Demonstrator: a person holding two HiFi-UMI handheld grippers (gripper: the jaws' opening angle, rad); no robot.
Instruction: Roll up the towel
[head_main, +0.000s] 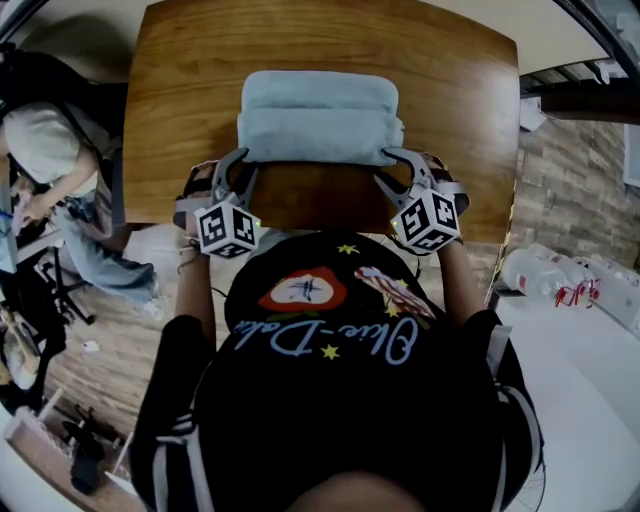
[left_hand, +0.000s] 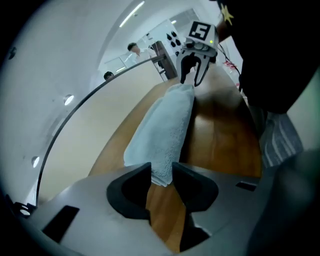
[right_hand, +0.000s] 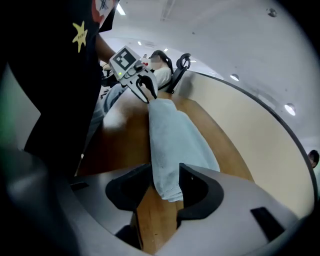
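Blue towel corners half-hidden between jaws.

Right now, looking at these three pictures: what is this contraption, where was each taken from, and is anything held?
No robot: a person holds a left gripper and a right gripper, hand tools with two fingers each. One picture looks down from the person's head; the other two come from cameras riding on the grippers. On the wooden table lies a pale blue towel, rolled thick. Each end sits between a gripper's fingers; the right pair stands open, and whether the left pair pinches is unclear.
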